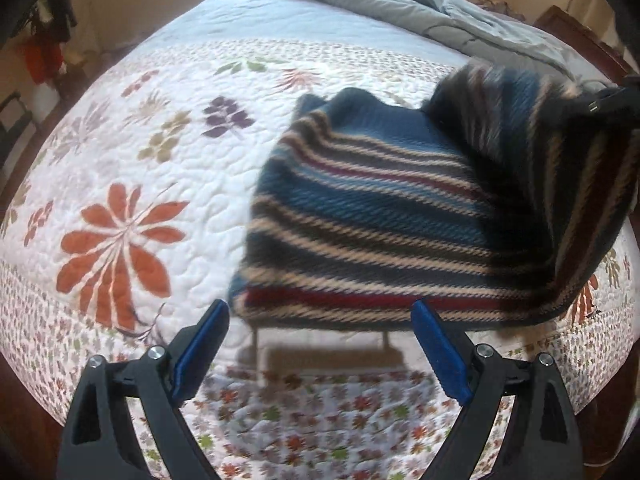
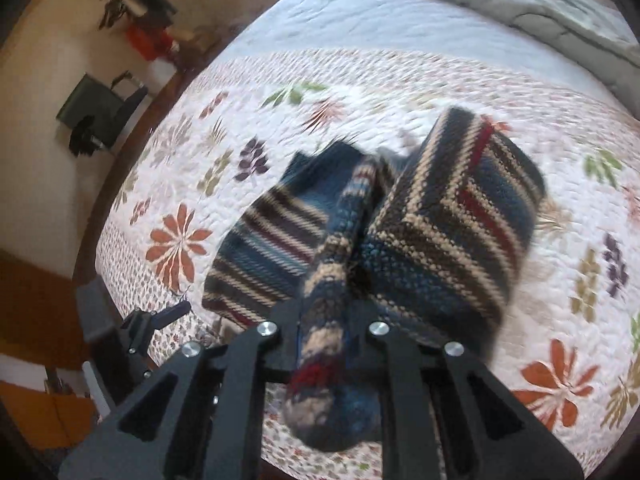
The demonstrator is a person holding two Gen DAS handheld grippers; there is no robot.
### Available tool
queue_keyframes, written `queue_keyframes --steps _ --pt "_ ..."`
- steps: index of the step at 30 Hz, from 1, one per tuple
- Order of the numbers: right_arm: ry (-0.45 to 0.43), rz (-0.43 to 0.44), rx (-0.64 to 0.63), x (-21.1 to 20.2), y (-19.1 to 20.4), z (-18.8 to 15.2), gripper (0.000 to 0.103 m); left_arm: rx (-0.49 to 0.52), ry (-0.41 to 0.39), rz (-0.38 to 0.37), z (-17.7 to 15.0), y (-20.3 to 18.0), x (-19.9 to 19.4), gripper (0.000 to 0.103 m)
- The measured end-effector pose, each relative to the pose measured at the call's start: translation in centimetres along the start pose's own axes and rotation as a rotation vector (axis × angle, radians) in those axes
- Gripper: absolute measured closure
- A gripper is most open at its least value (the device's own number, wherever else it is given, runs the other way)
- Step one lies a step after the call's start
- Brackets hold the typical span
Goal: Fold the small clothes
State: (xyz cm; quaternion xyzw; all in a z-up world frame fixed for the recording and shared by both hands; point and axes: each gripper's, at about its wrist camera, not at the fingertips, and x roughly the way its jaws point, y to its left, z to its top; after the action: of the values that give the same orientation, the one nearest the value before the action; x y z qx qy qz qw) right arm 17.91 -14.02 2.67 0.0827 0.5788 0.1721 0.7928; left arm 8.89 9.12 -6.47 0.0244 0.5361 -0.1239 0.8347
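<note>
A striped knit garment [image 1: 360, 216], blue, tan, black and red, lies on the floral quilt [image 1: 120, 208]. Its right part is lifted up [image 1: 540, 168]. My left gripper [image 1: 320, 344] is open and empty, just in front of the garment's near edge. My right gripper [image 2: 324, 332] is shut on a bunched fold of the garment [image 2: 332, 300] and holds it above the bed; the rest of the garment [image 2: 440, 240] hangs and drapes below it. The right gripper's body shows at the right edge of the left wrist view [image 1: 612, 104]. The left gripper shows small in the right wrist view [image 2: 160, 320].
A grey duvet [image 1: 440, 12] is heaped at the far end of the bed. The bed's near edge and wooden frame [image 2: 100, 208] run along the left. A dark chair [image 2: 100, 112] and red items [image 2: 148, 40] stand on the floor beyond.
</note>
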Motion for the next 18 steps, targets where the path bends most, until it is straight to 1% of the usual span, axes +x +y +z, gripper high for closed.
queue_keyframes --steps 4,5,6,7,8,9,10,12,13,14,18 --pt "0.063 -0.009 -0.027 3.8 1.4 0.2 0.091 -0.041 0.008 0.012 -0.3 2.0 -0.2 0.01" --pt "0.085 -0.007 -0.035 4.7 1.6 0.1 0.089 -0.047 0.009 0.013 -0.3 2.2 -0.3 0.01" --pt "0.107 -0.006 -0.049 5.6 1.9 -0.1 0.084 -0.052 0.008 0.014 -0.2 2.4 -0.3 0.01" --pt "0.13 -0.001 -0.053 6.5 2.0 -0.4 0.072 -0.055 0.006 0.016 -0.2 2.6 -0.5 0.01" --pt "0.143 0.008 -0.047 7.1 1.9 -0.6 0.057 -0.056 0.003 0.017 -0.1 2.8 -0.6 0.01" --pt "0.161 0.03 -0.038 7.7 2.0 -1.0 0.052 -0.057 0.001 0.017 0.1 2.8 -0.7 0.01" --pt "0.179 0.058 -0.029 8.2 1.9 -1.4 0.051 -0.058 -0.001 0.014 0.3 2.8 -0.8 0.01" --pt "0.178 0.076 -0.028 8.3 1.9 -1.8 0.05 -0.059 -0.007 0.009 0.5 2.9 -1.1 0.01" --pt "0.175 0.103 -0.02 8.1 1.7 -2.1 0.047 -0.059 -0.01 0.009 0.5 2.9 -1.2 0.01" --pt "0.174 0.136 -0.003 7.7 1.3 -2.3 0.047 -0.057 -0.011 0.01 0.6 2.8 -1.4 0.01" --pt "0.171 0.363 0.138 5.5 -1.4 -3.3 0.045 -0.048 -0.006 -0.002 1.3 2.1 -1.5 0.01"
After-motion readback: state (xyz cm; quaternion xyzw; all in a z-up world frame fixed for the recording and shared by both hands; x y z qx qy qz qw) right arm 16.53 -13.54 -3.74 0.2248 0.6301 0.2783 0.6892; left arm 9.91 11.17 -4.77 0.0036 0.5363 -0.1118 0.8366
